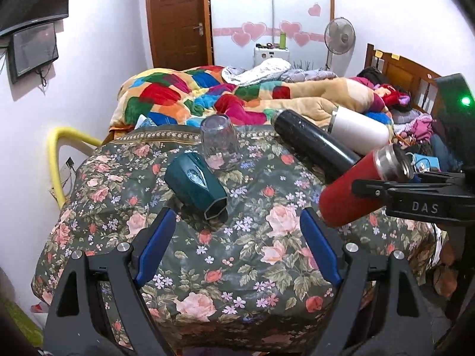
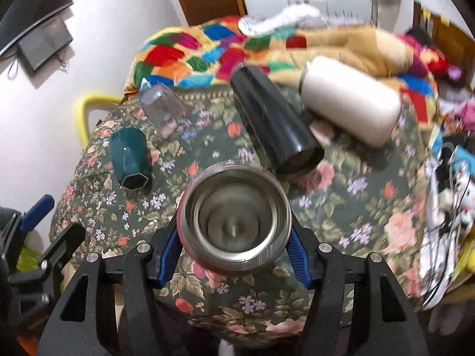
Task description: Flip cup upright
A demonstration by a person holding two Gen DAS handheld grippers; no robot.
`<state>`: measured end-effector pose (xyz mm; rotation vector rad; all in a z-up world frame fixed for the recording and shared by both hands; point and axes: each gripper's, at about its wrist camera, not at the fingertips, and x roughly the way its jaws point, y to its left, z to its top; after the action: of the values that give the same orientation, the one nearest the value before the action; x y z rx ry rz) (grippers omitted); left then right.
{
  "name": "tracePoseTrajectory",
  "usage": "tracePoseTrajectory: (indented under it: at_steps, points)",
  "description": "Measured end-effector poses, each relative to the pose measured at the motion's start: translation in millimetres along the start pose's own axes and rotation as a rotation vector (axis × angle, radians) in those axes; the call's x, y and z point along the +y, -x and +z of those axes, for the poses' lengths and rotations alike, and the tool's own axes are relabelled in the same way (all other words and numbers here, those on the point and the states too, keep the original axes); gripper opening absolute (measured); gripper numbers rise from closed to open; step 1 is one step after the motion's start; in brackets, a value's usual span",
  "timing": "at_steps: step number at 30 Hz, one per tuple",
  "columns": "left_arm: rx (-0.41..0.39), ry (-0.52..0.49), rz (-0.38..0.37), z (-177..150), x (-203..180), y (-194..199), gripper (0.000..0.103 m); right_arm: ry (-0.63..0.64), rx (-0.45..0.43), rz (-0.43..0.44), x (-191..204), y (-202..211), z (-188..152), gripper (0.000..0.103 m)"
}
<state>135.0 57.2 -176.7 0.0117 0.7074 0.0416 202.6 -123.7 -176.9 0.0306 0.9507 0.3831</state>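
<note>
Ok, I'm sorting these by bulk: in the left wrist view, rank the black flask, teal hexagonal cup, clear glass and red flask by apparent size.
1. Black cylindrical flask and red metal flask: alike, and the red one sits nearer the camera, so unranked.
2. Teal hexagonal cup.
3. Clear drinking glass.

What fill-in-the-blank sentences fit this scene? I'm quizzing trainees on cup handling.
The right tongs are shut on the ____ cup.
The left tongs are ____ and hold nothing.
The clear glass stands ____ on the floral cloth.
The black cup lies between the glass and the ____ cup.

Missing words: red; open; upside down; white
</note>
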Motion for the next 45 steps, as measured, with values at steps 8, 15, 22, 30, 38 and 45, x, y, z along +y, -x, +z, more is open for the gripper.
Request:
tracePoseTrajectory:
  at_steps: [8,15,22,30,38,45]
  points:
    - [-0.004,0.023,0.004,3.7,2.8,-0.2,0.085,0.085,-0.061,-0.034,14.9,7.6,16.9,0.059]
    - [0.009,0.021,0.005,3.8,2.6,-5.6,0.085,0.156,0.008,-0.052,19.6,-5.8,13.1,0.059]
    - [0.017,0.030,0.001,4.8,2.3,-12.6,0.085,0.190,0.094,-0.048,23.5,-27.2,5.4,0.059]
    - [0.038,0.087,-0.013,5.4,15.3,-20.2,0.085,0.235,0.096,-0.054,34.8,-41.6,9.0,0.060]
    - [0.042,0.087,-0.003,5.2,16.9,-21.7,0.085,0.224,0.129,-0.019,36.4,-47.5,9.9,0.069]
    - [0.013,0.082,-0.018,11.3,12.1,-4.4,0.085,0.240,0.131,-0.039,35.8,-33.6,-3.1,0.071]
